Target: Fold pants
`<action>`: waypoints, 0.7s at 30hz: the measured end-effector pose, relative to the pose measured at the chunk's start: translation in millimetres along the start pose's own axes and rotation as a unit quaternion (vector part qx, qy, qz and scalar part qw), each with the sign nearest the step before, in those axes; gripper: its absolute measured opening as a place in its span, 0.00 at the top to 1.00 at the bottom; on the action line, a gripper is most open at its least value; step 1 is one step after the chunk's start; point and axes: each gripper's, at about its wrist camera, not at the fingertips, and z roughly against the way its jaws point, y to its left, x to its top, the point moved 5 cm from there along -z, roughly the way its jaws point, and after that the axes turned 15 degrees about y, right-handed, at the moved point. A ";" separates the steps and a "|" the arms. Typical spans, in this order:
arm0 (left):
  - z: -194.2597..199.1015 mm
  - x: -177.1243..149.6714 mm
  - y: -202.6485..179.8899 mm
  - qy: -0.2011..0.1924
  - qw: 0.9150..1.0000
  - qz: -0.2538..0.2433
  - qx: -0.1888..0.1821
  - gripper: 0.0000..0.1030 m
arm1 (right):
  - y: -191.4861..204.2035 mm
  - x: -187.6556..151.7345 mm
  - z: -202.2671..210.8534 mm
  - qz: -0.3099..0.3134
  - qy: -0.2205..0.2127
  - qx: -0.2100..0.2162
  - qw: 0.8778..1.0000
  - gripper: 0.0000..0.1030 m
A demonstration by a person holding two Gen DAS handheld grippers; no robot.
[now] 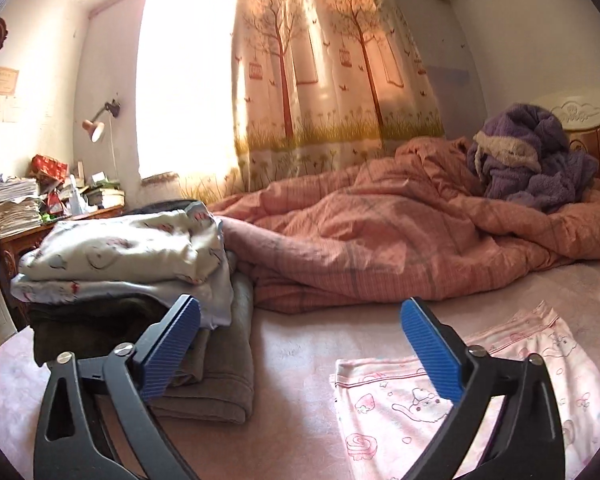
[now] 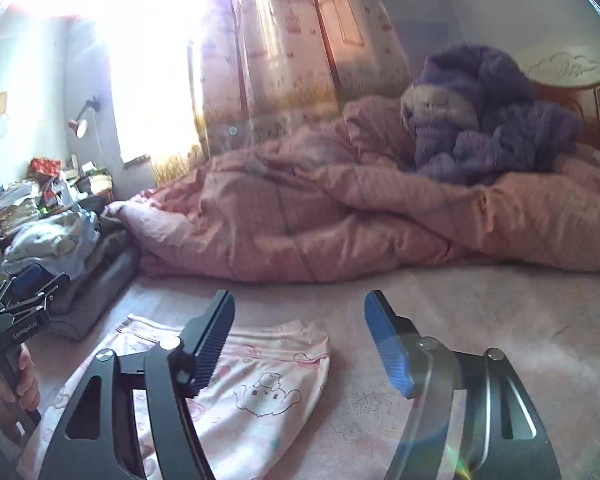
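1. Pants (image 1: 452,400), pink with a cartoon print, are lying flat on the bed (image 1: 300,360) beside a stack of folded clothes (image 1: 132,264).
2. Left gripper (image 1: 300,350) is hovering wide apart, gripping nothing.
3. Right gripper (image 2: 300,340) is hanging over the pants' edge, also spread wide and gripping nothing.

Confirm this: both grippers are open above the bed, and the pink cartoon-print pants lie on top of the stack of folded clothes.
Wrong on one point: the pink pants lie flat on the bed sheet, apart from the stack of folded clothes, as the left wrist view shows. Both grippers, left and right, are open.
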 end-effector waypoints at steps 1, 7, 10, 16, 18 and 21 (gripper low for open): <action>11.0 0.8 1.8 -0.011 1.000 0.002 0.003 0.00 | 2.4 0.6 18.2 0.000 -0.025 0.001 1.000 0.16; 101.3 14.5 15.8 -0.093 0.995 0.029 0.021 0.00 | 25.8 -5.2 127.2 0.011 -0.115 0.017 0.993 0.06; 144.8 23.9 19.0 -0.112 0.993 0.028 0.011 0.00 | 32.9 -8.6 152.5 0.015 -0.130 0.016 0.991 0.01; 206.1 15.5 25.3 -0.147 0.989 0.027 -0.002 0.00 | 46.3 -24.9 200.5 0.012 -0.136 -0.003 0.991 0.01; 211.5 5.9 25.6 -0.148 0.989 0.019 0.016 0.00 | 41.4 -39.7 210.4 -0.020 -0.137 -0.021 0.990 0.01; 207.2 -7.5 25.6 -0.126 0.992 0.010 0.011 0.00 | 36.0 -46.3 207.7 -0.030 -0.126 -0.047 0.990 0.01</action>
